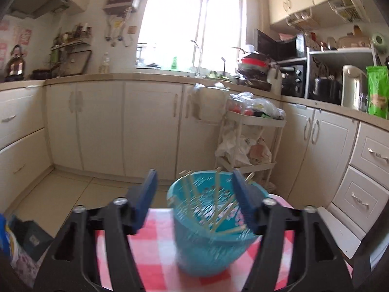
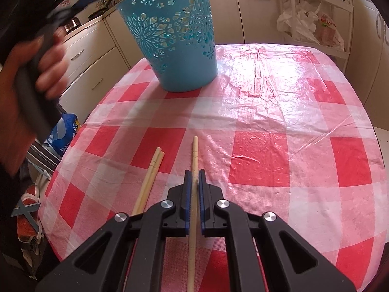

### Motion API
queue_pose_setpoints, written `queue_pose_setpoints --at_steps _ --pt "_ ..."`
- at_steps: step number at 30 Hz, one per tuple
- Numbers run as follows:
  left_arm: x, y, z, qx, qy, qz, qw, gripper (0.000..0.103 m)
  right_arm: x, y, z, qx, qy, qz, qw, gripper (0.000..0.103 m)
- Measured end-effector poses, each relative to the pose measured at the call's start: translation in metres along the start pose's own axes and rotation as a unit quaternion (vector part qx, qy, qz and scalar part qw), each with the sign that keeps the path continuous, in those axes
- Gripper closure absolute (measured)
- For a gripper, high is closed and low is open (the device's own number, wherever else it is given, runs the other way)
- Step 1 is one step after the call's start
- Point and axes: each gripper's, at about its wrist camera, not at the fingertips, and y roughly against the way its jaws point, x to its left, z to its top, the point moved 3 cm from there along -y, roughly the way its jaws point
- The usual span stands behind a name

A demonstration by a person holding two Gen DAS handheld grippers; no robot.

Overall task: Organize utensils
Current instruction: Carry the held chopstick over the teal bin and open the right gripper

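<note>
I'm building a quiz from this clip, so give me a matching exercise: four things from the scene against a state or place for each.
Things:
1. left hand-held gripper
2. right hand-held gripper
3. blue basket
4. two loose chopsticks

States:
A. lying side by side on the checked cloth
B. shut on one chopstick
C. open, nothing held
D. standing at the table's far edge, chopsticks inside

Pairs: 1-C, 2-B, 3-D, 4-A

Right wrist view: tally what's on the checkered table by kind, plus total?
Blue basket: 1
Chopsticks lying loose as a pair: 2
Chopstick clamped in the right claw: 1
Total: 4
Chopsticks inside the basket are too blurred to count, so they are left out.
</note>
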Motion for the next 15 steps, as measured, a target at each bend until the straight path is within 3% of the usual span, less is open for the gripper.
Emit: queue_pose_setpoints --at_steps 2,6,8,13,15 --pt "0.022 0.026 -0.02 0.01 0.034 0.02 0.9992 0.022 -0.003 0.001 0.0 -0.002 -0.01 0.006 1.0 0.098" --pt "0.057 0.045 -0.066 0.067 0.093 0.03 0.9929 0.021 -0.018 0.007 -0.001 -0.018 -0.052 0.023 0.998 0.098" --pt "0.074 0.045 -0.091 0.101 0.126 0.032 0.9864 0.021 -0.022 0.011 0.0 -0.027 -0.065 0.038 0.997 0.098" --pt "0.106 0.034 -0.14 0.161 0.225 0.038 0.9604 0.021 -0.017 0.028 0.005 -0.07 -0.076 0.112 0.988 0.098" --pt "0.105 0.034 -0.141 0.156 0.225 0.029 0.9614 0.021 -0.014 0.037 0.009 -0.091 -0.074 0.14 0.983 0.098"
